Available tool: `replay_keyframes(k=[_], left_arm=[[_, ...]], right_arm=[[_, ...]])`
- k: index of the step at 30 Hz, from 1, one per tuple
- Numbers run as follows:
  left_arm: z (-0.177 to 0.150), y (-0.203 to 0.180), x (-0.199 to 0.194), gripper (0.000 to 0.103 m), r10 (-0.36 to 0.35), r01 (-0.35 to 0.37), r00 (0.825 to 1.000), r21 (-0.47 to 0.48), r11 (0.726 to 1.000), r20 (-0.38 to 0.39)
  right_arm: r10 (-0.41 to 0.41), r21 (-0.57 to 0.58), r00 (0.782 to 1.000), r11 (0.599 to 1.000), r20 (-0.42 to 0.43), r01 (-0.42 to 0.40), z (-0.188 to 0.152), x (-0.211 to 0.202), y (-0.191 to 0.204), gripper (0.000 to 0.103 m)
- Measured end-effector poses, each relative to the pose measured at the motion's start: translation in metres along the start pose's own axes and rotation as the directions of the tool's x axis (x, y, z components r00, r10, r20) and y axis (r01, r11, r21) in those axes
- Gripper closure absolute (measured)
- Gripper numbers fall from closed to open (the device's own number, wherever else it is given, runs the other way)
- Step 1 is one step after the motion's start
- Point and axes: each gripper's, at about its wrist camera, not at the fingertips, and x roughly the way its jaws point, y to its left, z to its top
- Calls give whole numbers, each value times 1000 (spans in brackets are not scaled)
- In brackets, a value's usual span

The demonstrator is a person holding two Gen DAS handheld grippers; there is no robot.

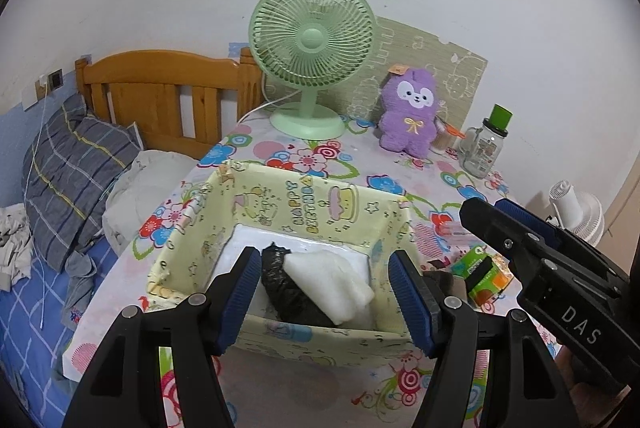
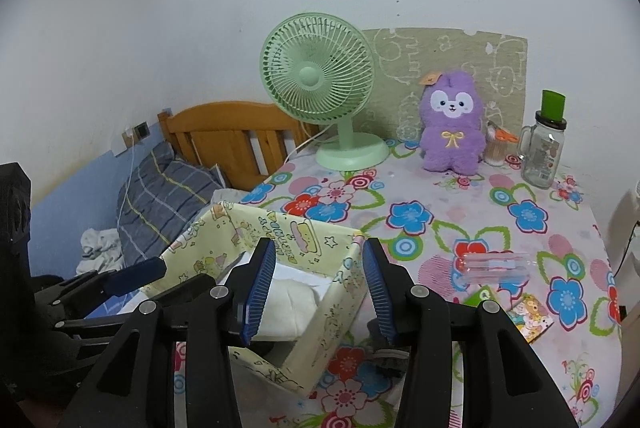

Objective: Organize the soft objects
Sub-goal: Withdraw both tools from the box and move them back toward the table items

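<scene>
A pale yellow "Happy Birthday" box (image 1: 304, 200) stands on the flowered tablecloth (image 1: 360, 156). Inside lie a black crumpled soft item (image 1: 280, 280) and a white soft pad (image 1: 332, 276). My left gripper (image 1: 324, 292) is open and empty, held just above the box's near side. My right gripper (image 2: 320, 288) is open and empty over the box's right wall (image 2: 340, 292); the white pad (image 2: 292, 304) shows below it. It also shows in the left wrist view (image 1: 532, 240) at the right. A purple plush toy (image 1: 408, 108) (image 2: 452, 128) sits upright at the table's back.
A green desk fan (image 1: 312, 56) stands at the back beside the plush. A glass jar with a green lid (image 1: 484, 144), a clear plastic case (image 2: 496, 268) and small packets (image 1: 484, 272) lie right of the box. A bed with pillows (image 1: 76, 164) borders the table's left.
</scene>
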Motion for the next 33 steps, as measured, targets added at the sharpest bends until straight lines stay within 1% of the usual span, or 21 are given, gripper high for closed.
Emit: replay_keyframes(k=[7, 21, 28, 33], left_arm=[[-2, -20, 0, 34, -20, 21, 1000, 26, 999, -4], [-12, -71, 8, 34, -70, 73, 997, 88, 993, -31], [-17, -99, 21, 34, -94, 100, 994, 108, 989, -59], [-23, -122, 32, 34, -105, 117, 991, 145, 983, -85]], right_arm=[[-21, 12, 1000, 1000, 13, 20, -2, -14, -15, 52], [-69, 50, 997, 996, 28, 67, -13, -42, -53, 52], [-102, 82, 995, 992, 24, 99, -22, -51, -80, 52], [-130, 112, 991, 985, 15, 127, -29, -58, -105, 52]])
